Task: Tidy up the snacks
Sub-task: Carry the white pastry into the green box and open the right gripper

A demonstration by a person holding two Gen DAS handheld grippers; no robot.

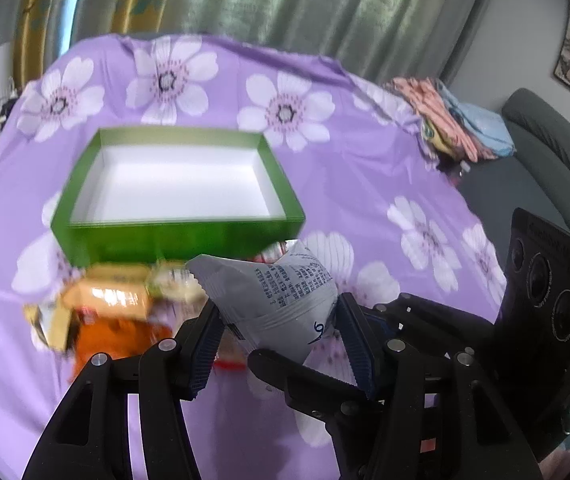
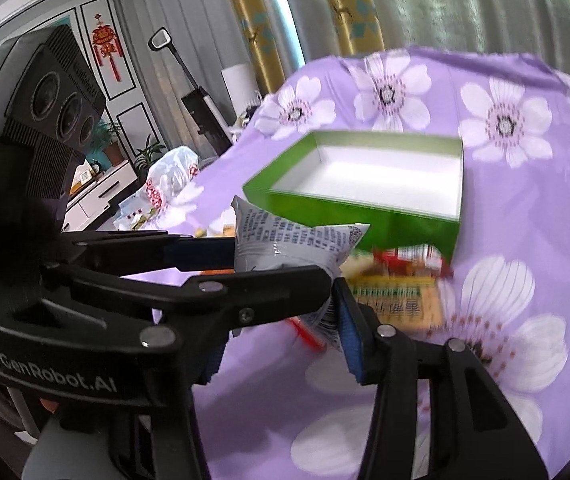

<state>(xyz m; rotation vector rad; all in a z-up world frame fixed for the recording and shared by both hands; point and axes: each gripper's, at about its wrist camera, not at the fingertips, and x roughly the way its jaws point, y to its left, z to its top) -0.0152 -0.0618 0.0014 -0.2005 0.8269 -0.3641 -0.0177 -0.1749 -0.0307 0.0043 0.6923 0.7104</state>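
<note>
Here I hold one grey foil snack packet with printed black text (image 1: 281, 300) between both grippers, lifted above the purple tablecloth with white flowers (image 1: 365, 168). My left gripper (image 1: 281, 344) is closed on the packet: its two blue-padded fingers (image 1: 351, 344) press the packet from both sides. My right gripper (image 2: 277, 316) comes in from the right side in the left wrist view, and one black finger of it lies across the lower part of the same packet. In the right wrist view its blue pad touches the barcode end of the packet, so it grips the packet too.

The packet hangs just in front of the open green cardboard box with a white inside (image 1: 177, 232), near its front wall. Nothing lies inside the box as far as I see. Under the packet, on the cloth beside the box front, there is a blurred pile of other snack packs in orange and yellow wrappers (image 1: 105, 308). At the far right edge of the table lies a heap of folded coloured cloths (image 1: 457, 124).
</note>
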